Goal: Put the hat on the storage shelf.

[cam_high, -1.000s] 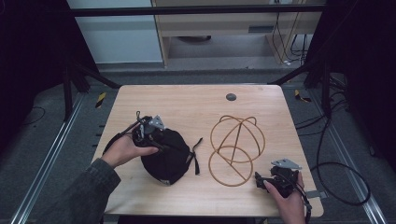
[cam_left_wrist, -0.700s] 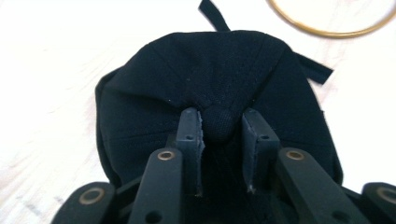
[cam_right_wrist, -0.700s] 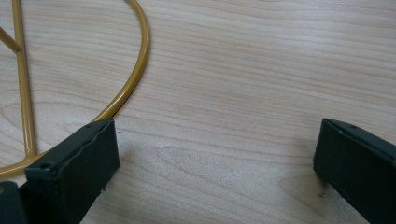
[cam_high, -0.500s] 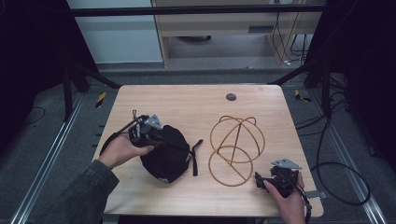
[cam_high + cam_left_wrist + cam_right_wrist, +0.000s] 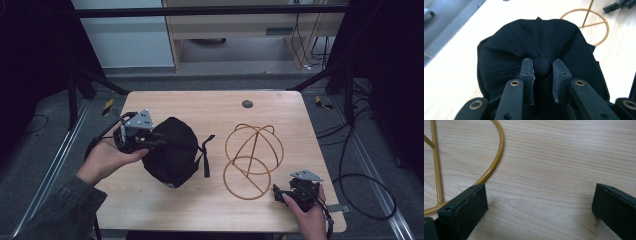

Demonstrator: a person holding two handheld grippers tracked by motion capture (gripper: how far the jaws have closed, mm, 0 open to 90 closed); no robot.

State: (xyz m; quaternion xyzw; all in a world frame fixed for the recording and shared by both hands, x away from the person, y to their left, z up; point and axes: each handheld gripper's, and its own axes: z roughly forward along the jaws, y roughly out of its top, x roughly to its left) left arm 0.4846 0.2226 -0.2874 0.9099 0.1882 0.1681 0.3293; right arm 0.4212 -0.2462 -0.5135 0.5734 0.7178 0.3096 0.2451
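Over on the left, the left gripper (image 5: 150, 141) has just clamped down, its jaws closing on the little button at the top of the black cap (image 5: 172, 150), and the cap has lifted off the wooden table (image 5: 200, 107) since a second ago. Soft, creased fabric with a dangling strap. Next, the gold wire stand (image 5: 252, 160), thin hoops and a dome. Far right, the right gripper (image 5: 289, 192) waits beside its ring, jaws wide apart.
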